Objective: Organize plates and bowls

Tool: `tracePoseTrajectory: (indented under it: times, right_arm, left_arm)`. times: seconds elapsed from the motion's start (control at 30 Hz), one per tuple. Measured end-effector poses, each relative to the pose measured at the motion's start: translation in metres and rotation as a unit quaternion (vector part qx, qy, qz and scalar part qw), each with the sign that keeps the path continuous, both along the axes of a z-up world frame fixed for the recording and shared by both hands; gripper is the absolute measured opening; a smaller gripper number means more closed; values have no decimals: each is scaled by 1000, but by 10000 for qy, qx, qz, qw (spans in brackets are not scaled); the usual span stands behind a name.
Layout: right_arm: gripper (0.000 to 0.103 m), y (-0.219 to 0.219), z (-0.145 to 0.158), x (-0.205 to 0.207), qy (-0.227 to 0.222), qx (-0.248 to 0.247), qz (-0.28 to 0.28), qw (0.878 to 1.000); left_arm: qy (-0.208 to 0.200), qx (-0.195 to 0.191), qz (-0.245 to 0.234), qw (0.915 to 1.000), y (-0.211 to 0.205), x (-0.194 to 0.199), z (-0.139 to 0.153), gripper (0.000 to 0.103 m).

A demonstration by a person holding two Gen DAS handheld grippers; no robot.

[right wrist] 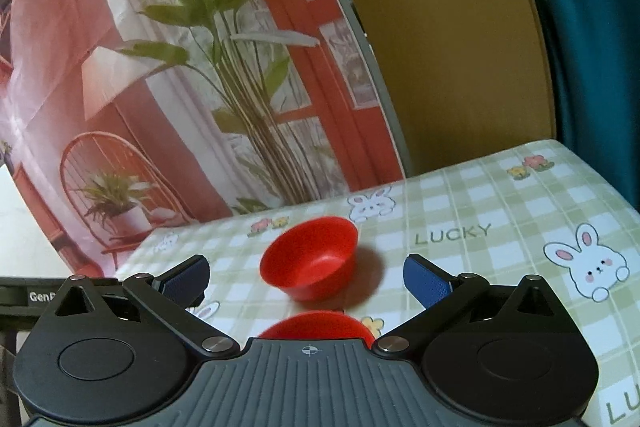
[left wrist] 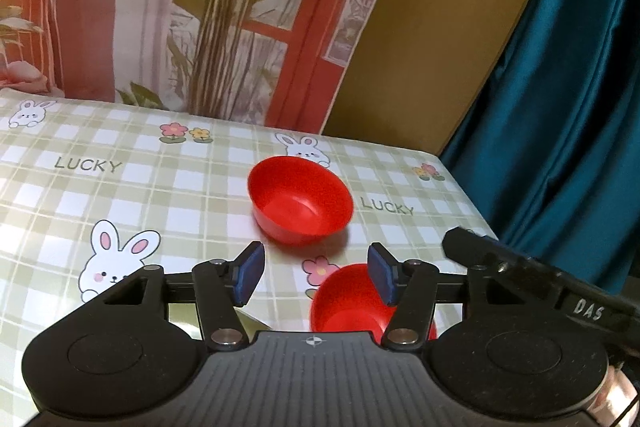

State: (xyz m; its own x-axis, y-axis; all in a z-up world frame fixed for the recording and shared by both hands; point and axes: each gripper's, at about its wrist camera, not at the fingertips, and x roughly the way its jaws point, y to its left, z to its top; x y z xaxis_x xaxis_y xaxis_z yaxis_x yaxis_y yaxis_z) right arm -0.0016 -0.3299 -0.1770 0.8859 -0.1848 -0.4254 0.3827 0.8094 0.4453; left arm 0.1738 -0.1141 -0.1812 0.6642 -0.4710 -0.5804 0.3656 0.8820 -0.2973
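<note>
Checked bunny tablecloth covers the table, and two red bowls sit upright on it: far bowl near the middle, near bowl just in front. Both tongs hover apart, holding nothing, left gripper and wider right gripper both just short of the far bowl.

Two red bowls mid-table, open checked tablecloth leftward, printed backdrop blocking behind

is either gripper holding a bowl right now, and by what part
Nothing is held. The left gripper and right gripper both stand open, pads clear of the near red bowl and the far red bowl on the table.
</note>
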Motion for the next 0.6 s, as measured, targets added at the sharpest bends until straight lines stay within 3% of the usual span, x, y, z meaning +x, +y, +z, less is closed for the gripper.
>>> tracePoseTrajectory:
  times: [0.17, 0.33, 0.47, 0.6]
  right_arm:
    - [103, -6, 4, 10, 61, 206, 302, 9993]
    - [103, 2, 12, 31, 635, -320, 404, 9967]
    - [103, 7, 14, 56, 1528, -946, 191, 9835]
    - [103, -2, 13, 60, 1514, -1003, -30, 9834]
  left_arm:
    - [129, 8, -2, 9999, 4, 11, -1, 59]
    - [143, 184, 76, 9997, 6, 19, -1, 59]
    - [74, 294, 175, 9994, 6, 28, 0, 59]
    - [-52, 589, 370, 9976, 4, 37, 2, 66]
